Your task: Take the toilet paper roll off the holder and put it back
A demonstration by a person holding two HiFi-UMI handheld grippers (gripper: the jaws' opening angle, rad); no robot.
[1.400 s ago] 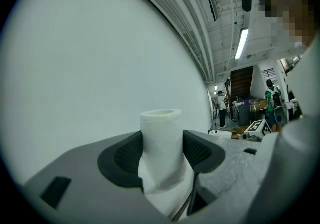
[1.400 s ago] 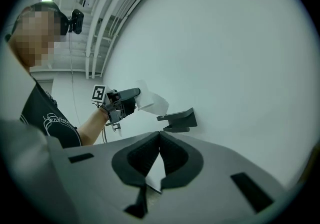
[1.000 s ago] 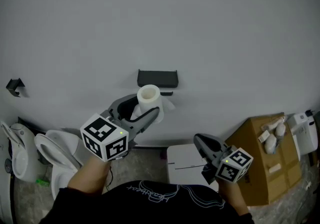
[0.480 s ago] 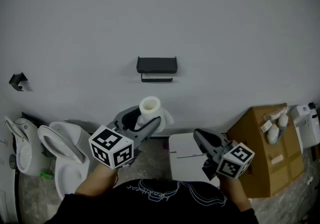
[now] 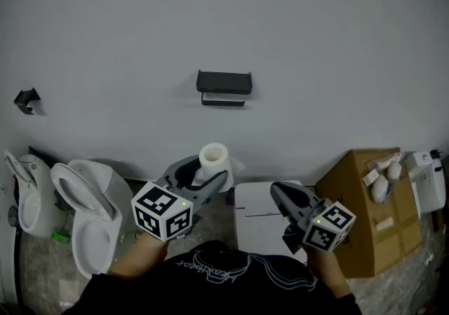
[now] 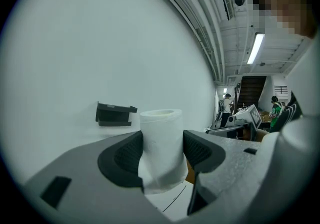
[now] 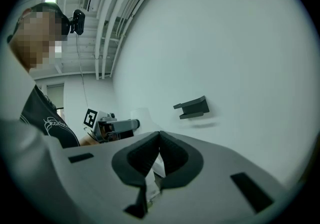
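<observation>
A white toilet paper roll stands upright between the jaws of my left gripper, which is shut on it; the dark pads press both its sides. The black wall holder is bare, above and beyond the roll. My right gripper hangs lower right of the roll, its pads touching at the tips with nothing between them.
A white toilet with raised lid stands at the lower left. A white bin sits on the floor under the grippers. A cardboard box with small items stands to the right. A black bracket is on the wall, left.
My left gripper has sunk away from the holder with the roll in it, and the roll now sits well below the bare holder. The right gripper has shifted only a little.
</observation>
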